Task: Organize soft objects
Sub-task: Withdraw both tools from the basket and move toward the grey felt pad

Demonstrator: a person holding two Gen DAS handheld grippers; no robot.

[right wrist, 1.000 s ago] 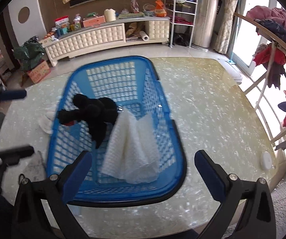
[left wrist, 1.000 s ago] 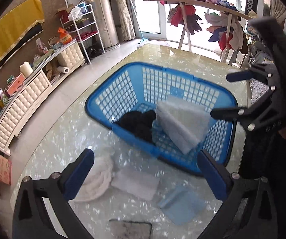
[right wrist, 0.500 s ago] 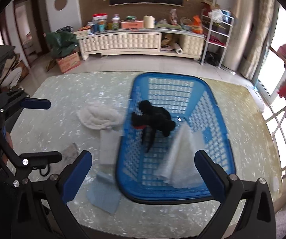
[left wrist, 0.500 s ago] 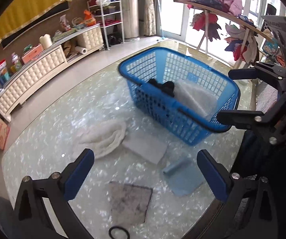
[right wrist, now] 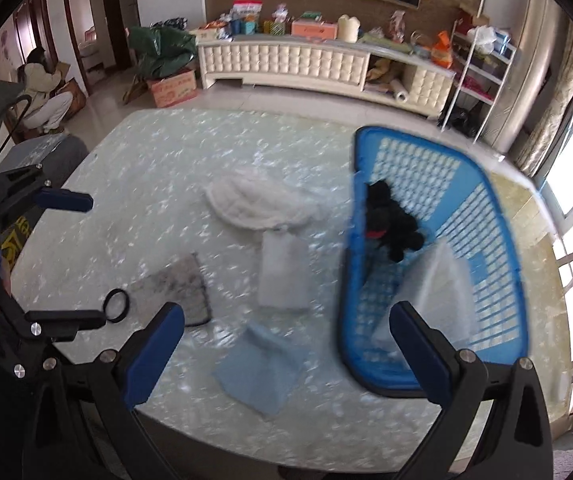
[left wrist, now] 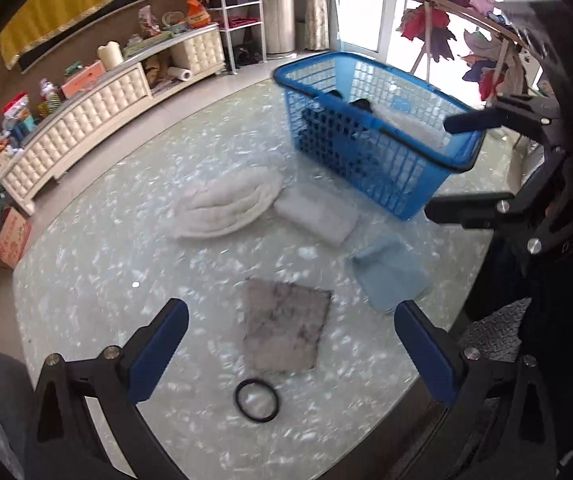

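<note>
Both the left claw [left wrist: 290, 344] and right claw [right wrist: 286, 344] are held wide open and empty above the tabletop [left wrist: 98, 264]; the grey cloth [left wrist: 284, 328] should be pinched at one edge; the blue basket [right wrist: 482, 216] is kept clear for dropping.

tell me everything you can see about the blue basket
The blue basket is rectangular plastic with lattice walls and floor and a solid rim, darker along the near edge. It stands upright on the marbled table, right of the loose cloths. Inside lie a black plush toy and a white cloth. Neither gripper touches it.
</note>
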